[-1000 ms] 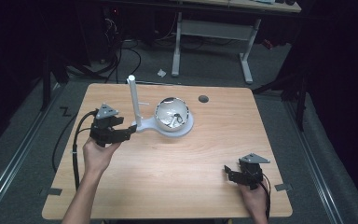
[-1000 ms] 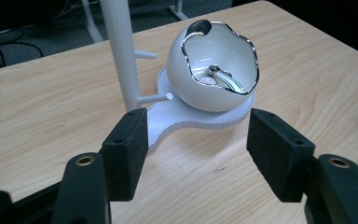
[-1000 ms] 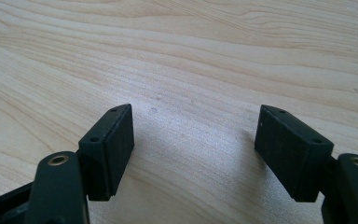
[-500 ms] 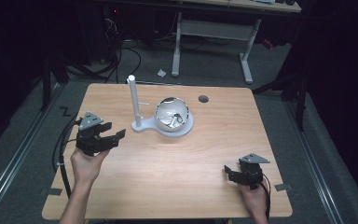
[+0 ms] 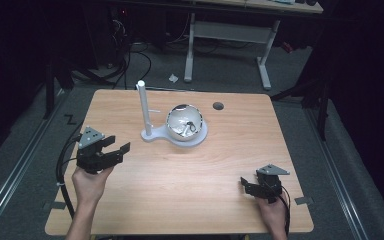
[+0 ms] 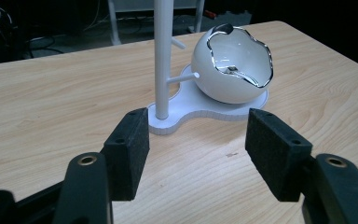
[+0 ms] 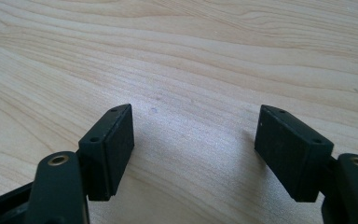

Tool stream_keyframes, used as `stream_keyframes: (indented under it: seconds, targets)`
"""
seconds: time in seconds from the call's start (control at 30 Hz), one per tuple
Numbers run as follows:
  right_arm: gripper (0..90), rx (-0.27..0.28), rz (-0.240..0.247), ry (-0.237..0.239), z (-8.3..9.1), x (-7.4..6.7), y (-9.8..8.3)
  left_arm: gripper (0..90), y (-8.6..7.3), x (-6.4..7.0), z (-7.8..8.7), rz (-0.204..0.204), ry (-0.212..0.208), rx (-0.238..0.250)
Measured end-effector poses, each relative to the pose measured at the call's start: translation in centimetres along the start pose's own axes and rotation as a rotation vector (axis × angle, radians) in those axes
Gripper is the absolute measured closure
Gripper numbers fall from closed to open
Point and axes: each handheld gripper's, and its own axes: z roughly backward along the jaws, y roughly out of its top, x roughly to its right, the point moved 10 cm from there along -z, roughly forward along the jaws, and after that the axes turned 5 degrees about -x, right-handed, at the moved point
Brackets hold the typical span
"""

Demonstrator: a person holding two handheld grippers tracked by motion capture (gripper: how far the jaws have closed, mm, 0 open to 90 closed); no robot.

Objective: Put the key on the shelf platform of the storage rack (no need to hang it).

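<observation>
Fingers point(image 6: 128, 156) of the left gripper point(image 5: 111, 151) are spread wide with nothing held, just short of the white stand point(image 6: 168, 122); the right gripper point(image 5: 250, 187) is likewise held agape, well apart from it. The egg-shaped bowl point(image 6: 230, 70) is seated on the stand's base beside the post point(image 6: 162, 56). If the post is clipped on approach, the stand could be tipped and the bowl rolled off.
</observation>
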Motion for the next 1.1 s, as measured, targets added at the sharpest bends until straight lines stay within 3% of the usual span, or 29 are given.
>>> stream_keyframes:
  seconds: [0.23, 0.73, 1.1]
  targets:
    - [28.6, 0.000, 0.000, 0.000, 0.0, 0.0, 0.0, 40.3, -0.9, 0.1, 0.3, 0.013, 0.001, 0.010]
    - [28.6, -0.001, 0.000, 0.001, 0.0, 0.0, 0.0, 40.4, -2.8, 0.2, -0.1, 0.019, 0.008, -0.019]
    - [28.6, -0.001, 0.000, 0.001, 0.0, 0.0, 0.0, 40.2, -4.0, 0.5, -0.5, 0.036, -0.010, -0.026]
